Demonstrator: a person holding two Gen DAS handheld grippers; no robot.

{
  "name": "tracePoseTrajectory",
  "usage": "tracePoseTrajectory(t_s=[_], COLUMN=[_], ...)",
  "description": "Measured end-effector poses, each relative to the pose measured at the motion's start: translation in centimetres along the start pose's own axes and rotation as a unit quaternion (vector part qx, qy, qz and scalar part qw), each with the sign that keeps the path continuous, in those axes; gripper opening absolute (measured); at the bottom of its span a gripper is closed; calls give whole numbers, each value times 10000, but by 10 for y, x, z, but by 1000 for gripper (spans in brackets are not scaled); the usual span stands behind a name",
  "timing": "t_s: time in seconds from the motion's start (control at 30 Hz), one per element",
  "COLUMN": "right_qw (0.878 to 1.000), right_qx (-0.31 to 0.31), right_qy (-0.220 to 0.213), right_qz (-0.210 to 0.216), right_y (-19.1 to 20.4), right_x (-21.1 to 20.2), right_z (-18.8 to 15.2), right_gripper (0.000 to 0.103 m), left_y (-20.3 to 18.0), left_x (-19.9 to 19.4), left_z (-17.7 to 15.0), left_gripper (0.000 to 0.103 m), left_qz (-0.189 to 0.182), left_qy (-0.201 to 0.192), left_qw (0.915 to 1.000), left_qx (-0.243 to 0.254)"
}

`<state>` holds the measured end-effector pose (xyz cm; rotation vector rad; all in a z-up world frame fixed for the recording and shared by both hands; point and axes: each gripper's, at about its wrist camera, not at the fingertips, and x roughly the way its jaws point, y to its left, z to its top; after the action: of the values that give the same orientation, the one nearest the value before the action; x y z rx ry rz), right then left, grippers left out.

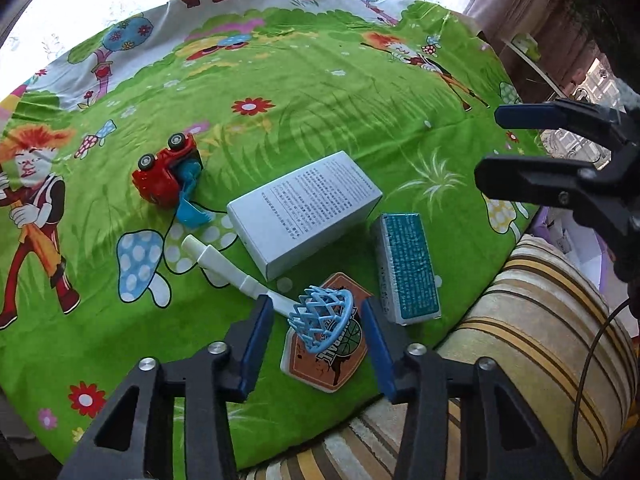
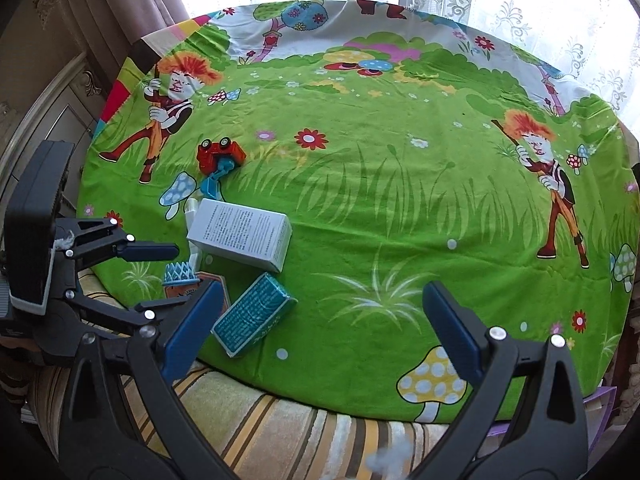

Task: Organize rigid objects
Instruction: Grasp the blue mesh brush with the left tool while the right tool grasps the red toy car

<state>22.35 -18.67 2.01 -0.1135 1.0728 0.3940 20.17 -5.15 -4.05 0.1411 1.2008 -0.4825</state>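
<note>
The left gripper [image 1: 318, 344] hung with jaws spread over the toy basketball hoop [image 1: 320, 320] at the tablecloth [image 1: 320, 120] edge, apparently lining up a pick. The right gripper [image 2: 320, 328] waited released and empty; closing squarely on the hoop's backboard seemed next.

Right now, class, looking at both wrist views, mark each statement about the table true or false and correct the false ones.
1. The toy truck stands on its wheels. False: it is tipped, wheels in the air.
2. The left gripper is open around the hoop. True.
3. The teal box lies on top of the white box. False: it lies beside it.
4. The right gripper holds nothing. True.
</note>
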Motion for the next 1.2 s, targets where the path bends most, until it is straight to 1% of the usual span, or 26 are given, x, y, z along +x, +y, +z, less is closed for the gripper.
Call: tracePoseTrajectory(t_s=[0.03, 0.1, 0.13, 0.3, 0.4, 0.53, 0.6, 0.67, 0.73, 0.8, 0.9, 0.97, 1.0, 1.07, 1.2], right_qw=[10000, 10000, 10000, 9992, 9981, 9952, 9939, 9925, 9906, 9894, 9891, 9886, 9882, 9879, 9883], right_qx=[-10, -47, -80, -343, -548, -906, -1046, -1164, -1305, -1406, -1437, -1467, -1480, -1486, -1451], right_qy=[8, 4, 0, -97, -118, -219, -221, -177, -149, -105, 43, 194, 253, 305, 294], right_qz=[4, 15, 35, 178, 250, 307, 286, 336, 378, 360, 313, 277, 284, 309, 356], right_y=[1, 5, 8, 29, 47, 73, 86, 98, 109, 117, 122, 124, 125, 126, 127], right_x=[2, 4, 6, 11, 18, 34, 45, 58, 69, 80, 96, 106, 111, 116, 121], right_z=[2, 6, 8, 20, 29, 41, 46, 49, 52, 54, 59, 61, 62, 63, 63], right_gripper=[101, 101, 101, 100, 100, 99, 96, 90, 88, 86, 81, 70, 67, 58, 53], left_y=[1, 3, 5, 22, 33, 48, 54, 62, 67, 72, 76, 78, 79, 80, 82], left_x=[1, 0, -3, -30, -45, -57, -59, -61, -65, -66, -63, -61, -60, -60, -60], left_z=[-1, -3, -5, -22, -37, -56, -65, -72, -75, -77, -78, -78, -78, -80, -82], left_gripper=[34, 21, 20, 19, 19, 19, 19, 19, 19, 19, 19, 19, 19, 19, 19], left_qz=[11, -6, -79, -245, -218, -188, -87, -37, 51, 11, -24, -67, -97, -140, -198], left_qy=[31, 30, 5, -233, -403, -624, -722, -809, -886, -939, -951, -947, -948, -958, -975], left_qw=[10000, 10000, 9999, 9969, 9928, 9849, 9815, 9774, 9745, 9720, 9706, 9696, 9690, 9680, 9669], left_qx=[-26, -83, -131, -715, -1108, -1604, -1771, -1950, -2062, -2153, -2213, -2257, -2278, -2315, -2349])
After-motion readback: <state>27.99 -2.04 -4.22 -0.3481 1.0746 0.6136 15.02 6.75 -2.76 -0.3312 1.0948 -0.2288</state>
